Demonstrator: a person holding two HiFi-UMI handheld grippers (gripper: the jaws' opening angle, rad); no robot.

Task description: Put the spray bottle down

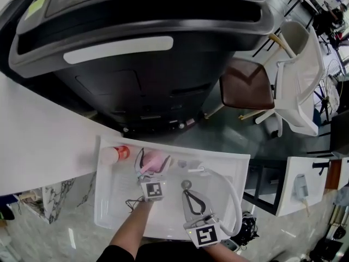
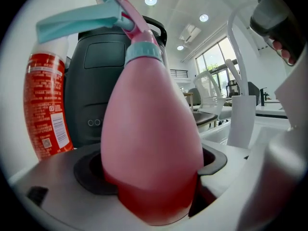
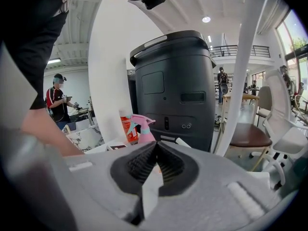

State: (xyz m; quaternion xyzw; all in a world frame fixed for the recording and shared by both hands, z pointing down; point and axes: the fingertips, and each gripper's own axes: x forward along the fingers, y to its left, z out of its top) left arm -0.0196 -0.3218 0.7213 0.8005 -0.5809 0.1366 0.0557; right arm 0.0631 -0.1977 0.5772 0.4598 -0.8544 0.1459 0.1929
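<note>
One forearm (image 1: 131, 229) fwd; L tongs (image 2: 151, 179) clamp spray bottle (image 2: 149, 124) (R tongs (image 3: 155, 150) closed).

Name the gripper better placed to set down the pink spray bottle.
Left. The left gripper is clamped on the pink plastic spray bottle with teal trigger; the right gripper is shut, empty, apart from it.

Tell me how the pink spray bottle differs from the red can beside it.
Colour: the spray bottle is pink with a teal trigger; the red can carries a printed label. Shape: the spray bottle is pear-shaped; the red can is a straight cylinder. State: the left hand-held gripper clamps the spray bottle; the red can stands free. Both are upright.
</note>
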